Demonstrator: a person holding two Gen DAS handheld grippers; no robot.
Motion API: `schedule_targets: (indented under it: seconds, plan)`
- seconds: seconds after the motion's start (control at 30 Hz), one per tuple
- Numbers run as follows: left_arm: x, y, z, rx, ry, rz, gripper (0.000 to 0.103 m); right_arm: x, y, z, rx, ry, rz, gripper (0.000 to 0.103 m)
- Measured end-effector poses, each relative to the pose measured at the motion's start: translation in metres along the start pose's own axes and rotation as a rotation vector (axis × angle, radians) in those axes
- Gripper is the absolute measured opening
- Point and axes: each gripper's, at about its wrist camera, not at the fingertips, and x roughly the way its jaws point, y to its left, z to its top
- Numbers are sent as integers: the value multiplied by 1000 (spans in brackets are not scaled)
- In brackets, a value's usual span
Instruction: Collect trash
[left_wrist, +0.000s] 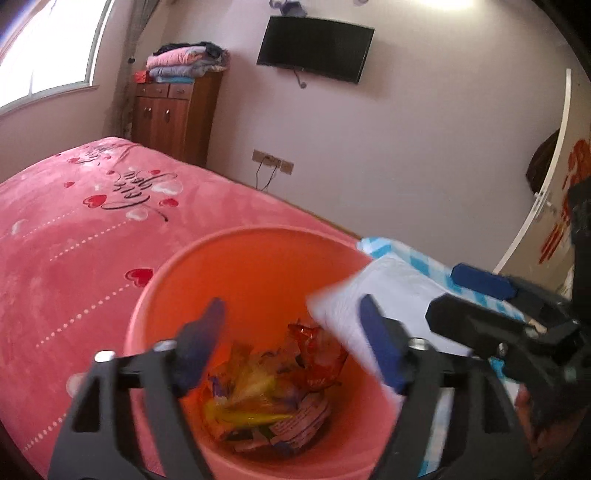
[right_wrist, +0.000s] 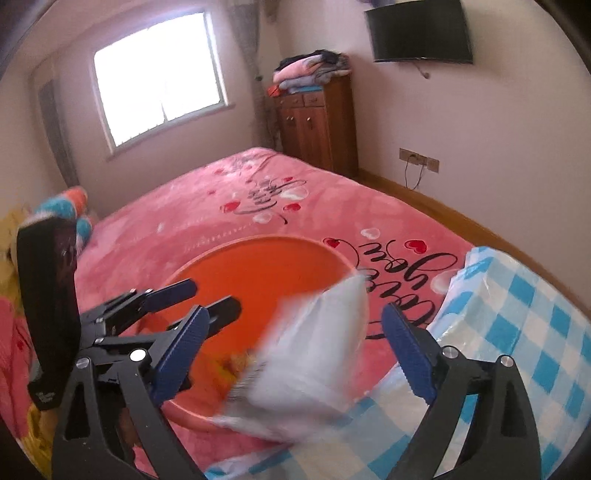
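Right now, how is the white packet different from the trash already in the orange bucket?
The white packet is plain, pale and blurred, sitting up at the orange bucket's rim, between the right gripper's open fingers. The wrappers are colourful, yellow, red and purple, crumpled, and lie at the bucket's bottom. The packet looks bigger than any single wrapper. Both look like thin packaging.

A bedroom with pale walls (right_wrist: 480, 122). A bright window (right_wrist: 159, 74) sits at eleven o'clock in the right wrist view, a curtain (right_wrist: 255, 55) hanging just beside it. A wooden cabinet (right_wrist: 317, 122) stands in the corner, folded blankets (right_wrist: 310, 72) stacked on top. A dark wall-mounted television (left_wrist: 316, 48) hangs at twelve o'clock. A bed with a pink heart-patterned blanket (left_wrist: 74, 229) fills the middle; a wooden floor (right_wrist: 461, 218) runs alongside.
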Motion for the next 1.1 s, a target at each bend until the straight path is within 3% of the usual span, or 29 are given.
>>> schedule_targets:
  seconds: [0.4, 0.8, 1.1]
  plan:
    - [-12, -6, -2, -30, -79, -45, 93, -48, -40, -28, 132, -110, -151, 93]
    - [-21, -39, -6, 70, -154, 35, 99, -78, -64, -76, 203, -96, -322, 94]
    - [-19, -70, -12, 108, -145, -5, 99, -103, -72, -96, 217, -108, -450, 93]
